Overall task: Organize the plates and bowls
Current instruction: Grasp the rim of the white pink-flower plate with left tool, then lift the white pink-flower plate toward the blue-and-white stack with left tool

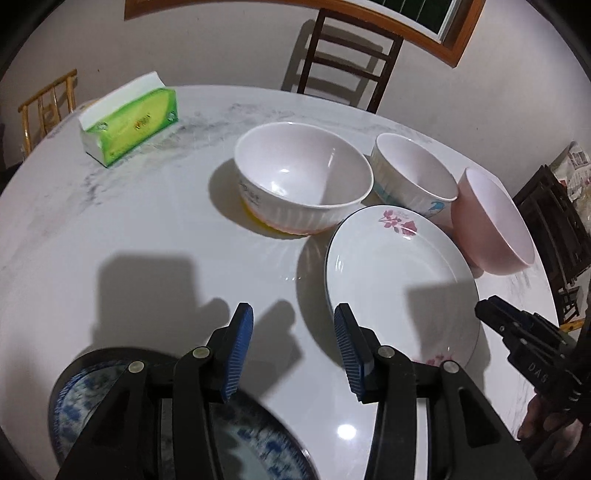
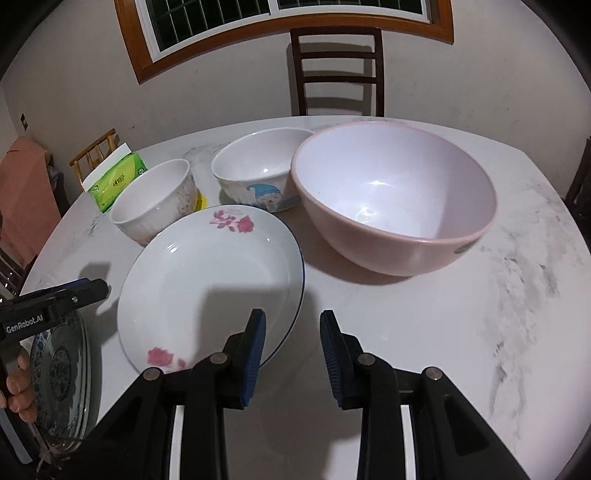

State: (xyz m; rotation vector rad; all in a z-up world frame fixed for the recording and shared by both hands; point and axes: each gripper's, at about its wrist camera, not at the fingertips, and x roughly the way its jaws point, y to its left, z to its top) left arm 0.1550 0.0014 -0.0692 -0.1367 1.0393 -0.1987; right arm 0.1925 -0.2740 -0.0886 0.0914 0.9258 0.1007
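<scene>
- Left gripper [image 1: 293,347] with fingers spread wide, pinching nothing, above bare marble-patterned table [image 1: 147,258] between the blue-and-white plates [image 1: 74,398] and the flowered plate [image 1: 399,288].
- Right gripper [image 2: 291,354] likewise spread and holding nothing, its left finger [image 2: 255,354] over the near right rim of the flowered plate [image 2: 207,280].
- Near centre: shallow white flowered plate, glossy, dark-edged, pink blossoms at near and far rim.
- Far behind it, a row of three bowls: ribbed white bowl [image 1: 303,177] on a yellow-orange base, smaller ribbed cartoon bowl [image 1: 413,173] with a blue-hatted figure, smooth pink bowl [image 1: 491,221] at right, close beside the plate's far right rim.
- Far left: green tissue pack [image 1: 129,118], white sheets protruding.
- Beyond the table: dark wooden chair [image 2: 336,70], bamboo chair [image 1: 48,103], wood-framed window [image 2: 280,22].
- Blue-and-white plates near left, stacked; count unclear, pattern blurred, largely hidden under the left gripper.
- Cartoon bowl's base hidden behind the plate.
</scene>
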